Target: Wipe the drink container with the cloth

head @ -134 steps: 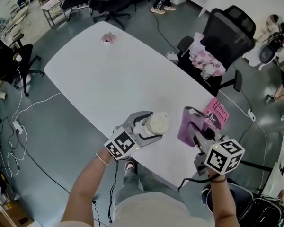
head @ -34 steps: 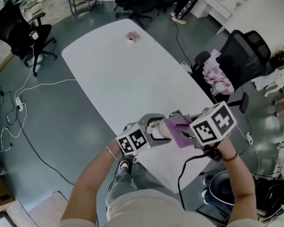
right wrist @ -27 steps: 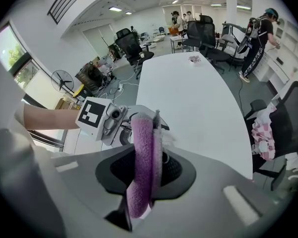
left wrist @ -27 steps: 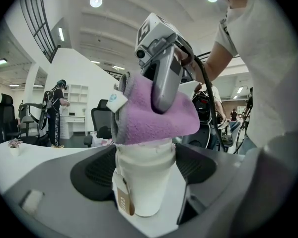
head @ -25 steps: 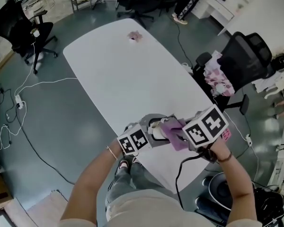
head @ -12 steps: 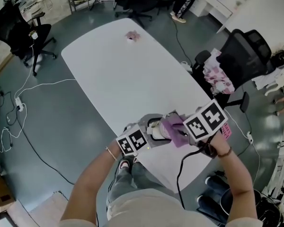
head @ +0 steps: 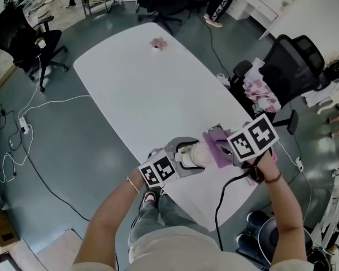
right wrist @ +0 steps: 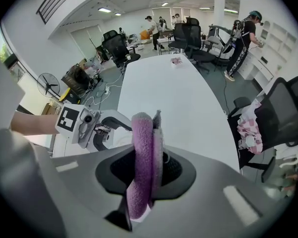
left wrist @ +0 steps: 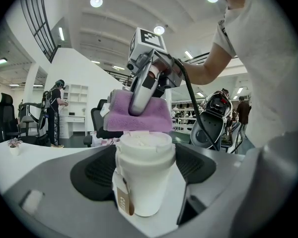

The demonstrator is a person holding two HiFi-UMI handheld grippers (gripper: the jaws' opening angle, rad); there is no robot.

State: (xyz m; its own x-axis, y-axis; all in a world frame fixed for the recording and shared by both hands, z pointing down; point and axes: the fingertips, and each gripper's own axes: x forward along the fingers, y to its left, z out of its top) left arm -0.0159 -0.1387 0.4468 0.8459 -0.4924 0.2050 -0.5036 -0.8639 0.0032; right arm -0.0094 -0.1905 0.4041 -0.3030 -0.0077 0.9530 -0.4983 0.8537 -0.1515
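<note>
A white lidded paper cup [head: 198, 152] stands near the front edge of the white table [head: 147, 95]. My left gripper [head: 187, 156] is shut on its sides. In the left gripper view the cup [left wrist: 144, 175] sits between the dark pads, a tea tag hanging down its front. My right gripper [head: 223, 148] points steeply down and is shut on a folded purple cloth [head: 214, 138]. The cloth sits just right of the cup's lid. In the left gripper view the cloth [left wrist: 139, 117] hangs behind the lid's top. In the right gripper view the cloth [right wrist: 143, 167] fills the jaws and hides the cup.
A small pink plant [head: 157, 43] stands at the table's far end. A pink book [head: 273, 158] lies by my right hand. A black office chair [head: 291, 64] with a pink checked garment [head: 261, 97] stands right of the table. Cables run over the floor at the left.
My right gripper has slid the cloth to the right, off the top of the cup, so more of the lid shows. The left gripper and the cup have stayed still.
</note>
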